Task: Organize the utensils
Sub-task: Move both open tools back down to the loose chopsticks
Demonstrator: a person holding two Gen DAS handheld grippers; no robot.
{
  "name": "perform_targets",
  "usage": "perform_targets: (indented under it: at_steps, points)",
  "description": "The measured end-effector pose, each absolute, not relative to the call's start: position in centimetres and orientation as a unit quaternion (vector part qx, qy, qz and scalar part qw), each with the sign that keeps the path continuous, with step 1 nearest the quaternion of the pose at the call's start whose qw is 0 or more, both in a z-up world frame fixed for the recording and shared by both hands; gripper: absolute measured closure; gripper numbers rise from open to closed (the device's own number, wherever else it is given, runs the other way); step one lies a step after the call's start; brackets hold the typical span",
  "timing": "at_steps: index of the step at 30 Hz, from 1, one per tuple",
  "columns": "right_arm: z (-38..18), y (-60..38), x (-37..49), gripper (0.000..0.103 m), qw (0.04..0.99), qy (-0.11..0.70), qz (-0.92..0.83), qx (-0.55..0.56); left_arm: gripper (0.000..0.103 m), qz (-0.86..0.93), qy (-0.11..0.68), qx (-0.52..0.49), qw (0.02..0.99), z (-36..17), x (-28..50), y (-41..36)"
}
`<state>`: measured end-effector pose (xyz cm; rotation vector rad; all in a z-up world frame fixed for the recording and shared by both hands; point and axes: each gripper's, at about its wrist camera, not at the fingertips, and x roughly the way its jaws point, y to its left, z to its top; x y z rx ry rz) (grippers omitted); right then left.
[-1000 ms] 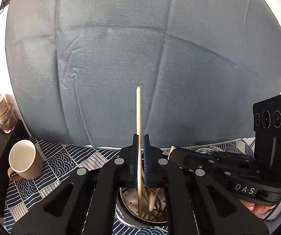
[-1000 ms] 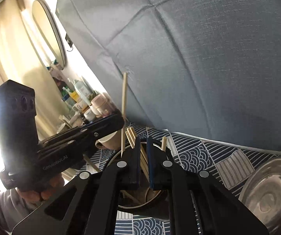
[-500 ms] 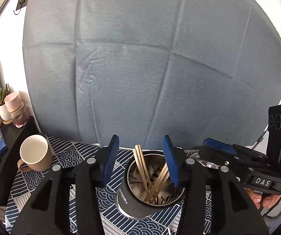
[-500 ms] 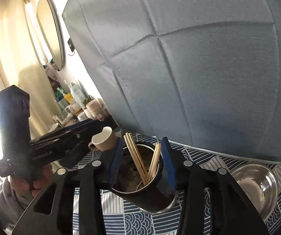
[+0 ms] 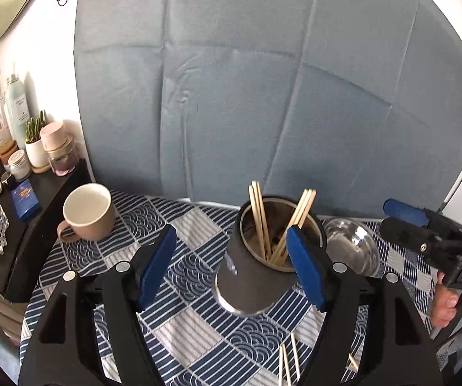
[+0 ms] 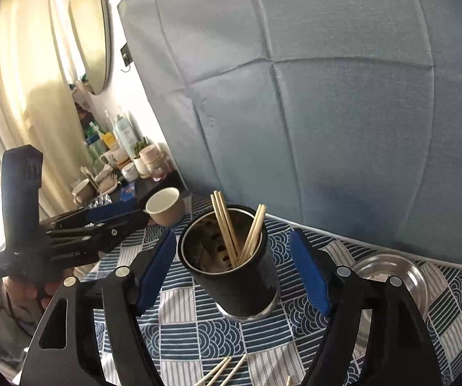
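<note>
A dark metal utensil holder (image 5: 256, 276) stands upright on a bench covered by a blue and white patterned cloth (image 5: 185, 331). Several wooden chopsticks (image 5: 259, 222) stand in the holder, leaning in two bundles, one to its left side and one to its right. More loose chopsticks (image 5: 290, 363) lie flat on the cloth nearer the camera. The left gripper (image 5: 231, 270) has its blue-padded fingers (image 5: 155, 267) spread wide apart, having just been opening, with nothing pressed between them; the holder shows in the gap, further back. The right gripper (image 6: 231, 273) likewise has its fingers (image 6: 308, 273) wide apart, also just opened, touching nothing, with the holder seen between them. A beige mug (image 5: 86, 212) sits upright on the cloth, well to the left of the holder. A shiny metal bowl (image 5: 353, 246) rests just to the right of the holder. A grey-blue fabric panel (image 5: 263, 96) rises behind the bench.
</note>
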<state>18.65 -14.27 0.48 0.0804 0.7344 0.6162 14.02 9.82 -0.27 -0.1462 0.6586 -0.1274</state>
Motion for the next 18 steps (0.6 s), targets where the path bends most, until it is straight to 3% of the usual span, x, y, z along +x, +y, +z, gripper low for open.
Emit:
perform_targets:
  at_steps: [18]
  points:
    - [-6.9, -16.3, 16.0, 0.029, 0.855, 0.452, 0.253, -0.003, 0.026, -0.068, 0.456, -0.012, 0.887, -9.1, 10.6, 6.4]
